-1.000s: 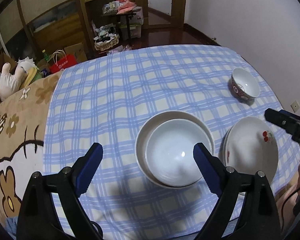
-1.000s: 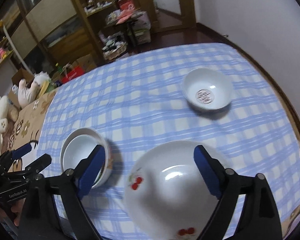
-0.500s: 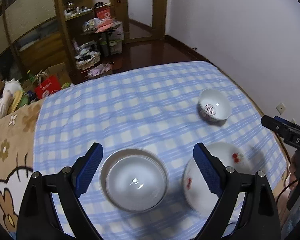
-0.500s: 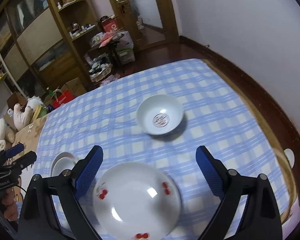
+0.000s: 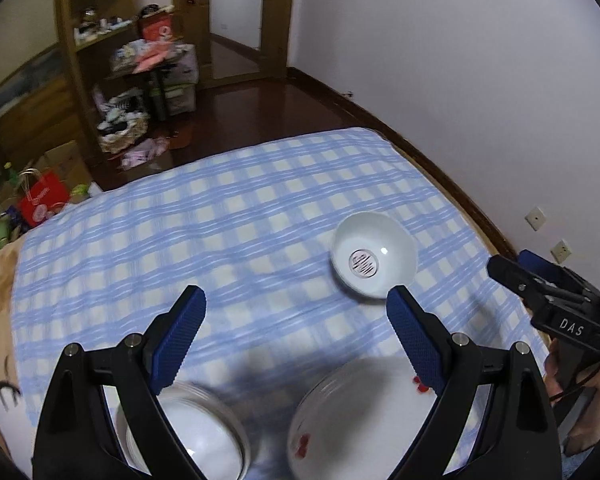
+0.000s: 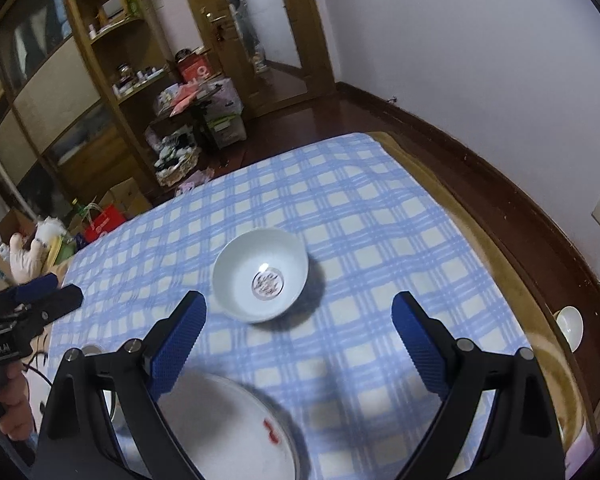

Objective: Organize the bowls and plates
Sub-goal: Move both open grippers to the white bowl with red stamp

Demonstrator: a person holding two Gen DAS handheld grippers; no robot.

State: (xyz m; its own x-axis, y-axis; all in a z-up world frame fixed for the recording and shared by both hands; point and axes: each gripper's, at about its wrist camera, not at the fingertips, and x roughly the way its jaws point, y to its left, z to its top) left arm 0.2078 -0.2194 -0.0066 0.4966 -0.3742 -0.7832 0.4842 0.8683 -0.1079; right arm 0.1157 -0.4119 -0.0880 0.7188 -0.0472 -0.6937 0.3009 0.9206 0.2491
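White small bowl (image 6: 261, 274) ahead of my right gripper (image 6: 299, 312), unstacked; both grippers wide open, empty; left gripper (image 5: 296, 308) above nested bowls (image 5: 204, 440).

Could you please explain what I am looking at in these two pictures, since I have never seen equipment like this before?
There is no robot here: a person holds one hand-held two-finger gripper in each hand, each carrying a fisheye camera looking along its blue-padded fingers. One picture is from the left gripper, the other from the right gripper. Both are open and hold nothing. On the blue checked tablecloth sits a small white bowl with a round mark inside. Nearer lie a white plate with red cherry prints and nested white bowls. Each gripper also shows at the edge of the other's view.
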